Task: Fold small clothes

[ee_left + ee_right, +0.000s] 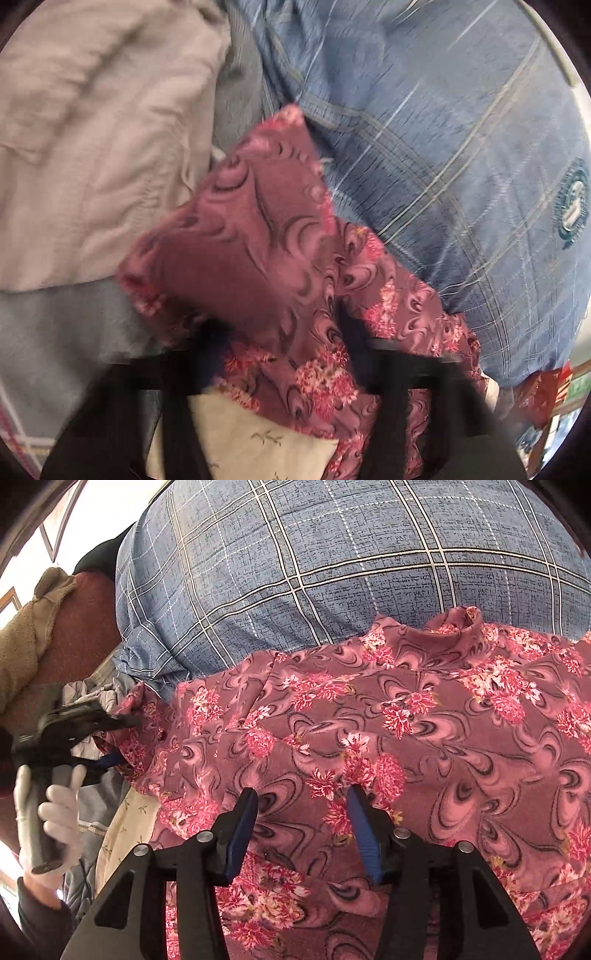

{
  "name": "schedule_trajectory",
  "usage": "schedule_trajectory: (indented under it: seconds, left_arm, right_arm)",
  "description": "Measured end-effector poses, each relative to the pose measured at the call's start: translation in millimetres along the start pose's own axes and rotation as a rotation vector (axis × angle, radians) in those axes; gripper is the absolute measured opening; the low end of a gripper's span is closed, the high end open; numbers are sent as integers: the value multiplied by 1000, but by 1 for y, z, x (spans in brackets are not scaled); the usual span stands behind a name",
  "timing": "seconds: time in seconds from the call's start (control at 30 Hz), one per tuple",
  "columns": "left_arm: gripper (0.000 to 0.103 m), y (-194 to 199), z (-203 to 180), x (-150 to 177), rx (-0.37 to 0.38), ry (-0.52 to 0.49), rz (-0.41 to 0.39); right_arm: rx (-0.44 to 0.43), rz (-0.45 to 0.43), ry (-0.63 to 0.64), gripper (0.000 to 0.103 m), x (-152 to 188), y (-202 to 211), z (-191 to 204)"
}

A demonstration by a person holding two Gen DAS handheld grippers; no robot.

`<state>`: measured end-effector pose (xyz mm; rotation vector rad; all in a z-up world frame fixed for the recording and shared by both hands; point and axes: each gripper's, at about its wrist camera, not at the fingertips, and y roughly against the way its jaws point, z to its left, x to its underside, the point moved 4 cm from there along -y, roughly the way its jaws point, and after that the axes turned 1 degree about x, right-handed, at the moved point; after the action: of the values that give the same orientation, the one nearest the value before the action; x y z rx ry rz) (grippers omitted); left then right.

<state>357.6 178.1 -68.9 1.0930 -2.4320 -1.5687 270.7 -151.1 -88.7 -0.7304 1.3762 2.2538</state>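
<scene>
the pink floral fabric garment (388,738) with its dark swirl pattern lies spread over the blue checked bedcover (314,565), filling the lower and right part of the right wrist view, its small round neck opening near the upper right of the frame. the right tongs (301,812) stand at the bottom centre of that view, their blue-padded fingers (242,834) apart at a middling width, with the garment's cloth lying under and between them; the pads do not press on it.

at the left edge of the same view, the left tongs (125,722) reach the garment's left edge, where the cloth bunches into a point at their tip. a white-gloved hand (51,812) holds their grey handle at the lower left. the fingers look narrow there, seemingly pinched on the cloth, though the tip is small and partly hidden.

in the left wrist view the picture is blurred. a flap of the garment (258,240) rises from between the dark fingers of the left tongs (280,325) at the lower centre towards the middle of the frame. a beige crumpled cloth (92,147) fills the upper left, and a cream fabric with small leaf prints (251,439) shows at the bottom between the fingers.
</scene>
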Motion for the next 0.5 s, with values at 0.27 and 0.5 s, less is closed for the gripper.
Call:
schedule_trajectory:
  seconds: [0.27, 0.5]
  left_arm:
    - [9, 29, -46, 17, 230, -17, 60]
    - [8, 54, -138, 65, 452, -91, 171]
  right_arm:
    - [-38, -8, -33, 53, -1, 2, -4]
    - [-25, 24, -59, 52, -4, 9, -5]
